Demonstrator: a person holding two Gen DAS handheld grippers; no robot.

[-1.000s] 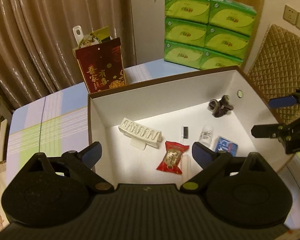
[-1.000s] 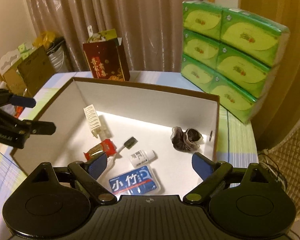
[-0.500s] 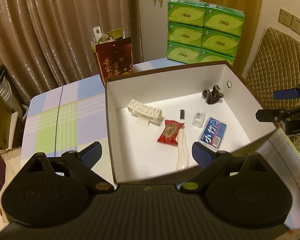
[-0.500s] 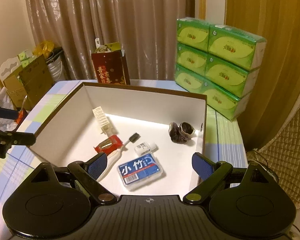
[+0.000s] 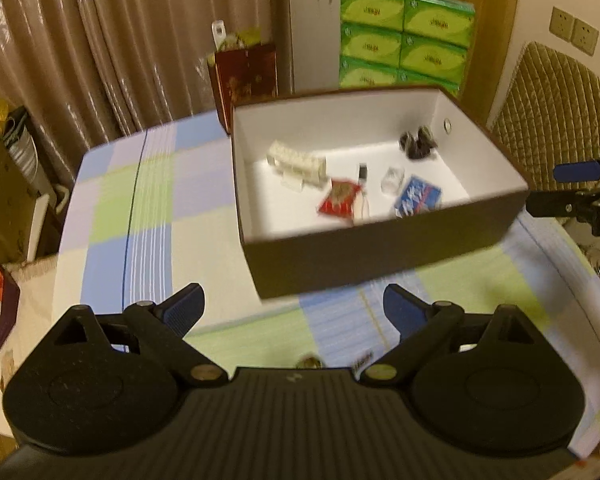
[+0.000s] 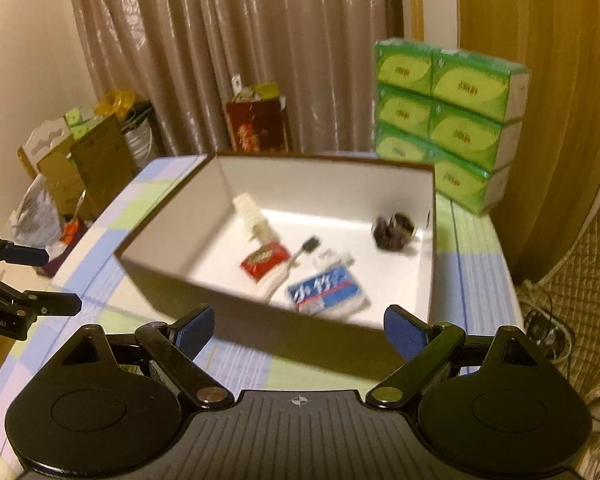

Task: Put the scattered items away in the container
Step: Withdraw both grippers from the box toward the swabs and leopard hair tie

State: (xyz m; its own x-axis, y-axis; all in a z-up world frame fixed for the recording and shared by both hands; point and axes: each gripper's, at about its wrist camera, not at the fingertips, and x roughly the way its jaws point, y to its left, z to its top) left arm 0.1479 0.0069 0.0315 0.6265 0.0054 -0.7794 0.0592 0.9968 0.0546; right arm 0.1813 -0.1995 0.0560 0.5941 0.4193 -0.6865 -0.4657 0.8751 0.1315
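Observation:
A brown box with a white inside point(image 5: 380, 256) point(image 6: 172, 276) stands on the checked tablecloth. In it lie a white ridged holder point(image 5: 298, 160) point(image 6: 250, 210), a red snack packet point(image 5: 338, 200) point(image 6: 265, 258), a toothbrush point(image 5: 362, 174) point(image 6: 309, 246), a small clear bottle point(image 5: 394, 178), a blue tissue pack point(image 5: 418, 198) point(image 6: 326, 290) and a dark scrunchie point(image 5: 418, 144) point(image 6: 394, 232). My left gripper point(image 5: 294, 310) is open and empty, in front of the box. My right gripper point(image 6: 300, 326) is open and empty, in front of the box's near corner.
A red gift bag point(image 5: 246, 76) point(image 6: 258, 126) stands behind the box. Stacked green tissue packs point(image 5: 404, 40) point(image 6: 448, 120) are at the back right. A quilted chair point(image 5: 556, 104) is on the right, cardboard boxes point(image 6: 88, 160) on the left.
Both grippers have pulled back and up from the box. The whole box and more tablecloth now show. Both stay open and empty.

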